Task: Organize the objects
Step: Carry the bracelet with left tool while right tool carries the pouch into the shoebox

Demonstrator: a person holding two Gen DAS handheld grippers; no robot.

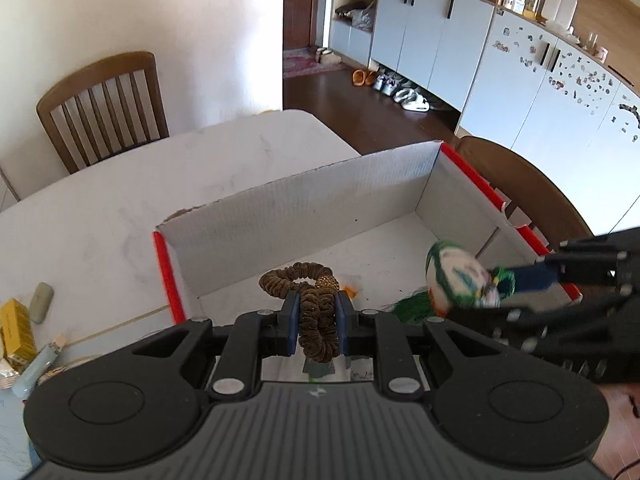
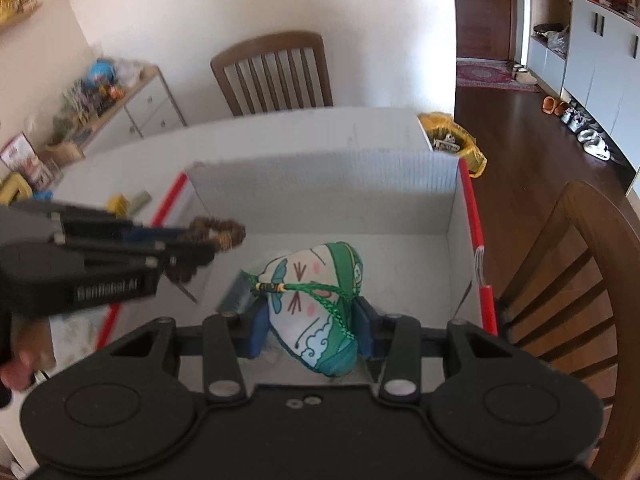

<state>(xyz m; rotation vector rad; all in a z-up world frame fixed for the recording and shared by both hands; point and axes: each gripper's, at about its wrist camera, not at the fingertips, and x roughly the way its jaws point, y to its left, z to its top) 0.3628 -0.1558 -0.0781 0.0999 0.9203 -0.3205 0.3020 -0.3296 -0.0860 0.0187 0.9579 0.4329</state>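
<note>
A white cardboard box [image 1: 304, 200] with red edges sits on the marble table [image 1: 120, 184]. My left gripper [image 1: 317, 320] is shut on a brown velvet scrunchie [image 1: 312, 300] and hangs over the box's near left part. Coming in from the right, my right gripper [image 1: 496, 292] is shut on a white and green stuffed sachet [image 1: 456, 276] with a green cord. In the right wrist view the sachet [image 2: 316, 304] sits between the blue pads of the right gripper [image 2: 314, 324] above the box [image 2: 320, 184], with the left gripper [image 2: 192, 246] and scrunchie [image 2: 216, 232] at the left.
Left of the box lie a yellow packet [image 1: 16, 328], a grey eraser-like block [image 1: 42, 302] and a small tube [image 1: 38, 368]. Wooden chairs [image 1: 104, 108] [image 2: 580, 280] stand at the far side and right. A yellow bag [image 2: 452, 140] sits past the table's corner.
</note>
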